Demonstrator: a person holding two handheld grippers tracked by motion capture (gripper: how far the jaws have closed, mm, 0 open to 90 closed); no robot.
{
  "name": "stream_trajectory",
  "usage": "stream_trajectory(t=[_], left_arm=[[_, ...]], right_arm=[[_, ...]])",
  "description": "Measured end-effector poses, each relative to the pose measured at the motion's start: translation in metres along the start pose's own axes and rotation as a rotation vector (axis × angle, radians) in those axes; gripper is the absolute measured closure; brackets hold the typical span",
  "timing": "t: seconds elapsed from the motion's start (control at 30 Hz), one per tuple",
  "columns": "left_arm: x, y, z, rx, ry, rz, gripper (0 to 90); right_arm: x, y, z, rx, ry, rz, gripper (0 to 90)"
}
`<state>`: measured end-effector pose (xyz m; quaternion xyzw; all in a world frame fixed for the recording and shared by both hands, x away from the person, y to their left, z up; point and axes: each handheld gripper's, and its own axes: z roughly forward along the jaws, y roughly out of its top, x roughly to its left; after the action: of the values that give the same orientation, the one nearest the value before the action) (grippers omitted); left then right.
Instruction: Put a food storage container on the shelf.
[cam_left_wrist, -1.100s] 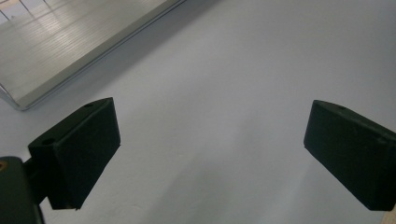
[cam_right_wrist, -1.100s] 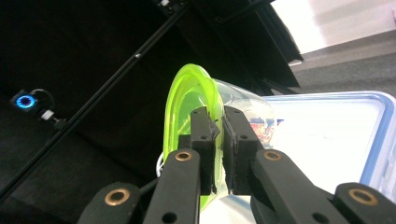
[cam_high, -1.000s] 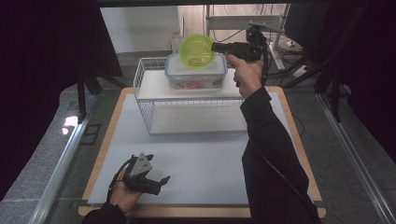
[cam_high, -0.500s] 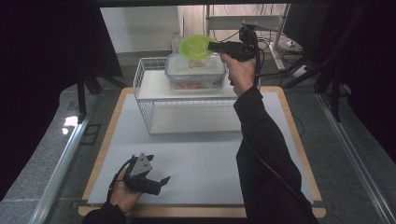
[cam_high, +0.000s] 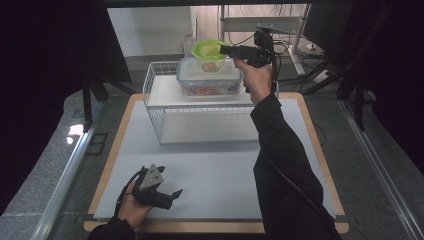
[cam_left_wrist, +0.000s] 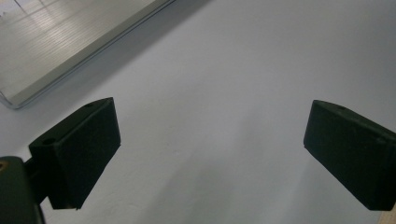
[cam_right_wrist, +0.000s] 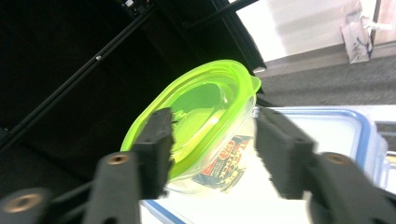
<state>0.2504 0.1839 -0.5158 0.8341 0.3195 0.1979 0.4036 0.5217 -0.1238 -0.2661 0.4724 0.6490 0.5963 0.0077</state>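
While its jaws are opening around the green-lidded tub on the clear box, the right tool is reaching level from the tub's right.

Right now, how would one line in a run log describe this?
right gripper: jaws just opening, green-lidded tub between them | tub: resting on blue-rimmed box atop wire rack | left gripper: open on mat, nothing between jaws

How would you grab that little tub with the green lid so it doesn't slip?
Grip the green-lidded tub by its lid's protruding rim, coming level from the side where the right gripper is: it sits upright on the blue-rimmed container, and that lip juts past the clear wall.
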Motion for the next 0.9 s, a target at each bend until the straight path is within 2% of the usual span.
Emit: stream_trajectory(t=[0.07, 0.23, 0.3, 0.53, 0.7, 0.9], left_arm=[[0.000, 0.000, 0.000, -0.004, 0.000, -0.003, 3.7], [0.000, 0.000, 0.000, -0.006, 0.006, 0.000, 3.7], [0.000, 0.000, 0.000, -0.005, 0.006, 0.001, 3.6], [-0.001, 0.001, 0.000, -0.010, 0.009, 0.000, 3.6], [-0.001, 0.001, 0.000, -0.015, 0.008, -0.003, 3.5], [-0.001, 0.001, 0.000, -0.018, 0.005, -0.007, 3.4]], right_arm=[[0.001, 0.000, -0.001, -0.005, -0.003, -0.019, 36.1], [0.003, -0.002, -0.010, 0.003, -0.015, -0.129, 19.4], [0.004, -0.004, -0.014, 0.008, -0.019, -0.164, 16.6], [-0.001, -0.018, -0.028, 0.032, -0.030, -0.211, 11.9], [-0.004, -0.029, -0.039, 0.040, -0.051, -0.261, 9.8], [-0.006, -0.042, -0.048, 0.044, -0.049, -0.291, 8.6]])
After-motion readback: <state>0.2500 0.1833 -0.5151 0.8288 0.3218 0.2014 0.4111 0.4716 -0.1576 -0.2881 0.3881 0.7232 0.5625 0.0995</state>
